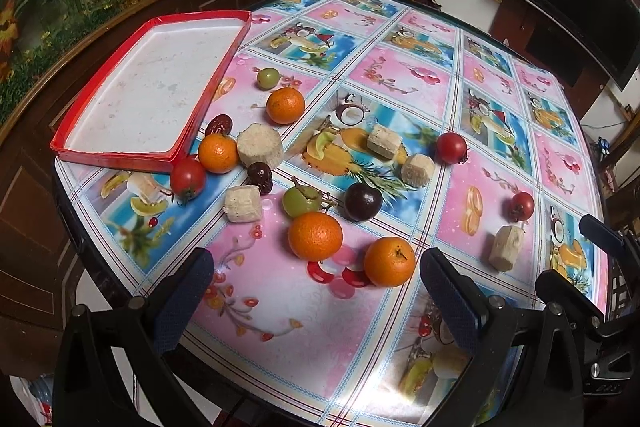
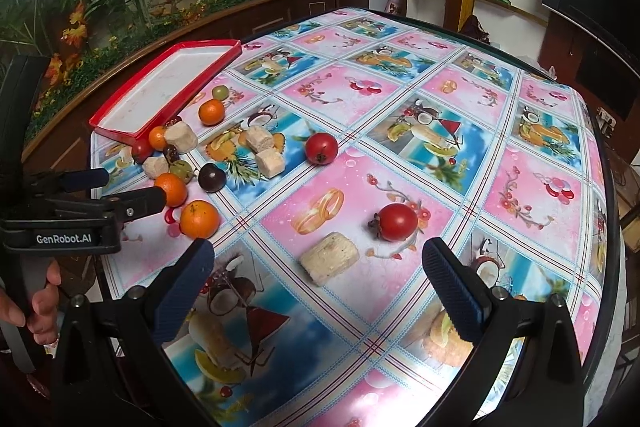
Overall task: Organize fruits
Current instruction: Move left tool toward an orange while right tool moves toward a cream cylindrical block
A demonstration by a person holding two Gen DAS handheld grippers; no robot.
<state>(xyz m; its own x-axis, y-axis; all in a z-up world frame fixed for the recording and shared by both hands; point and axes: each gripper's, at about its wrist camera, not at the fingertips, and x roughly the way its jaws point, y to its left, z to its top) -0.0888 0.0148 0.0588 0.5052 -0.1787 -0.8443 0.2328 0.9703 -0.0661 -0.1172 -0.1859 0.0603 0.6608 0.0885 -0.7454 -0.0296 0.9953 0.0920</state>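
Fruit lay scattered loose across the patterned surface [image 1: 280, 327], none of it yet in the red tray [image 1: 120, 153] that sat bare at the far left corner, evidently the place meant to receive it. Counted from the left wrist view: four oranges, the nearest [image 1: 389, 261] just ahead of the left tool [image 1: 316, 291]; three tomatoes, one [image 1: 187, 177] touching the tray's rim, one [image 1: 451, 147] near the middle and one [image 1: 521, 206] toward the right; two green fruits [image 1: 298, 201] [image 1: 267, 78]; one round dark plum-like fruit [image 1: 363, 201]; two smaller dark red fruits [image 1: 259, 177] [image 1: 219, 125]; and five pale cut chunks, possibly sugarcane, the largest [image 1: 260, 145] beside the tray. Most pieces clustered near the tray's corner, a short carry away. The left tool hovered low over the near edge with its jaws spread wide and nothing between them. The right tool [image 2: 318, 287] likewise stood spread and empty, lined up on a pale chunk [image 2: 329, 258] and a tomato [image 2: 397, 222] just beyond its fingers [image 2: 452, 291], probably its first pick
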